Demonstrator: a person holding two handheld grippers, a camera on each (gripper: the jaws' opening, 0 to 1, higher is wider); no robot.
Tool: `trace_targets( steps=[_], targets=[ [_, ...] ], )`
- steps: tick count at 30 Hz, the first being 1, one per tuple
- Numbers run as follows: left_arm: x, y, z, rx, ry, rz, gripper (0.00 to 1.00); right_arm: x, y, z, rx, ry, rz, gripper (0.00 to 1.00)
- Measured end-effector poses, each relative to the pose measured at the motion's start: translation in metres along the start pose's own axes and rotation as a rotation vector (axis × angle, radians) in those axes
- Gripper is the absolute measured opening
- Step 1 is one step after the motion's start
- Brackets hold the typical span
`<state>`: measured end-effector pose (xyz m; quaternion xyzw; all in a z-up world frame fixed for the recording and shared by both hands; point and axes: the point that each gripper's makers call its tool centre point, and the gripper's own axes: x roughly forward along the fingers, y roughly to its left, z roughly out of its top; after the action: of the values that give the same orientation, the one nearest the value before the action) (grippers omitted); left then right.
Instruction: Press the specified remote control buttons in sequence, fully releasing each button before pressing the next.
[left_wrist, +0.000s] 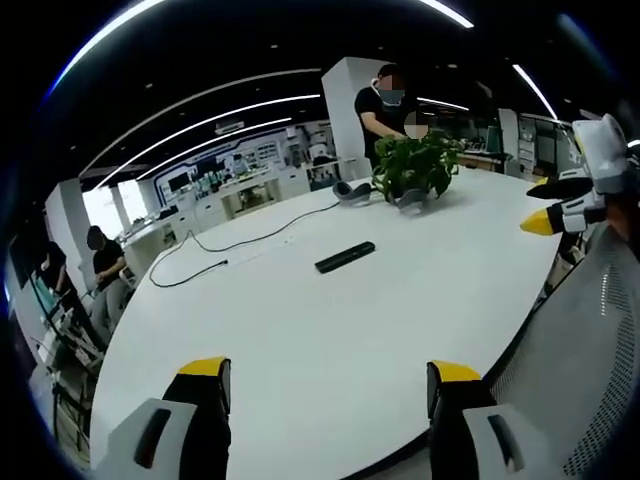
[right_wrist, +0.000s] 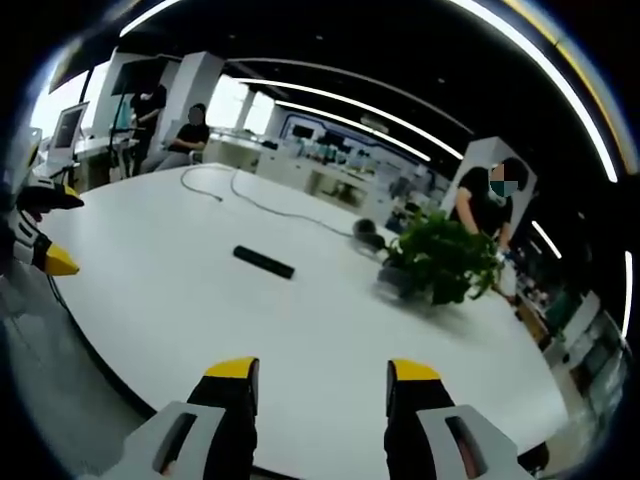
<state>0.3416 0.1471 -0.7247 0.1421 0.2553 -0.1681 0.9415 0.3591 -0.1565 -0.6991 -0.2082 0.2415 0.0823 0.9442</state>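
Open-plan office with ceiling light strips; big white oval table (left_wrist: 300, 330) across the foreground. Black remote control (left_wrist: 345, 257) flat near the middle of the tabletop, well apart from both grippers, nothing touching it. Long axis slanted in the left gripper view, near end to the left, far end to the right, toward the potted plant (left_wrist: 415, 165). In the right gripper view, same remote (right_wrist: 264, 262) far ahead and to the left of the jaws, long axis running left to right.

Left gripper (left_wrist: 330, 385) at the near table edge, yellow-tipped jaws spread wide, nothing between them. Right gripper (right_wrist: 322, 385) likewise parted, empty, also seen at the right edge of the left gripper view (left_wrist: 565, 205). Black cable (left_wrist: 245, 240) snaking over the far left of the table, clear of the remote; headset (left_wrist: 350, 190) beside the plant.

Judged: no button pressed yet; remote almost straight ahead of the left jaws, off to one side of the right, so left probably better lined up. Buttons too small to make out.
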Motion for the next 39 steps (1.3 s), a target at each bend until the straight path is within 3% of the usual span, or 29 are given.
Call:
trace_targets(
  steps=[10,13,16,28,34,39],
  targets=[
    [0.000,-0.002,0.003,-0.004,-0.011,-0.021,0.83,-0.001,-0.001,0.002,-0.002,-0.015,-0.007,0.47],
    [-0.002,0.000,0.011,0.000,-0.059,-0.024,0.83,-0.002,-0.002,0.003,0.001,-0.021,-0.005,0.47],
    [0.002,0.002,0.006,-0.008,-0.029,-0.033,0.83,-0.002,-0.002,0.003,0.004,-0.022,-0.004,0.47],
    [0.001,-0.001,0.011,0.025,-0.038,-0.035,0.82,-0.002,-0.001,0.005,0.002,-0.032,0.007,0.46],
    [0.007,0.005,0.019,0.041,-0.039,-0.090,0.82,-0.002,-0.002,0.004,0.009,-0.029,0.006,0.46],
    [0.015,0.009,0.038,0.089,-0.045,-0.111,0.81,-0.001,-0.001,0.004,-0.004,-0.023,0.011,0.45]
  ],
)
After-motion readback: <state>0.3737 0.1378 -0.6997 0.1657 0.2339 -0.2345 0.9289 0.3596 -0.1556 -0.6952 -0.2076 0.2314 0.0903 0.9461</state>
